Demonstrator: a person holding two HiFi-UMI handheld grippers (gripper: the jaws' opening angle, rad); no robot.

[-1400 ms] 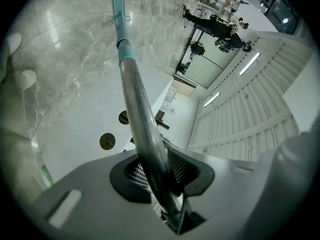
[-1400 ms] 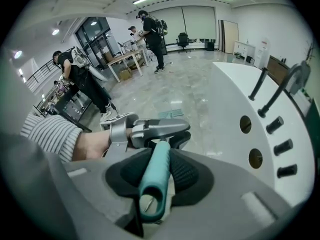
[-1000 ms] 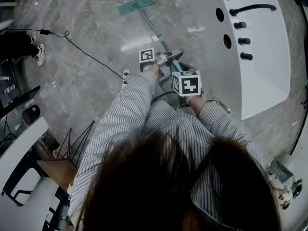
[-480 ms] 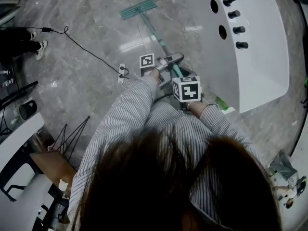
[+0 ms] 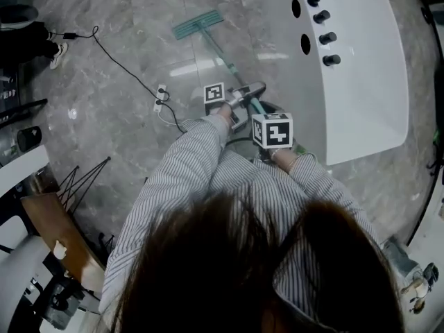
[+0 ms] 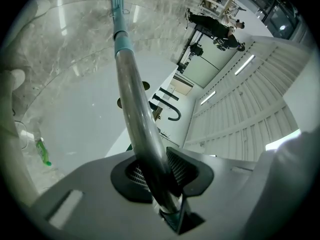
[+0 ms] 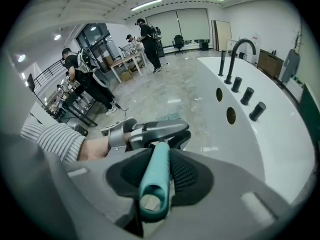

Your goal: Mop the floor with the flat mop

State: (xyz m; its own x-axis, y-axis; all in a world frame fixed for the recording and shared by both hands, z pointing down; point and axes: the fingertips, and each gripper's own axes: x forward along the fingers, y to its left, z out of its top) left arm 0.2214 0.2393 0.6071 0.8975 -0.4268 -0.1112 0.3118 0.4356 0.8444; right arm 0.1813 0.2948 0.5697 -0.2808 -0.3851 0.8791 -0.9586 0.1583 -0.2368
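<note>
Mopping stroke judged under way on the marble floor point(image 5: 118, 116) beside the white tub point(image 5: 361, 82). Flat mop point(image 5: 198, 25) head down, well ahead. Left gripper point(image 6: 157, 171) clamped on the shaft, right gripper point(image 7: 157, 173) clamped on its teal end. Next, probably: sweep onward, pad kept flat.

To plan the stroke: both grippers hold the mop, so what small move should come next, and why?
Probably sweep the mop head sideways, away from the bathtub, keeping it flat on the floor. The left gripper is shut on the metal shaft and the right gripper on the teal handle end, so the grip looks ready; stop short of the power strip.
</note>
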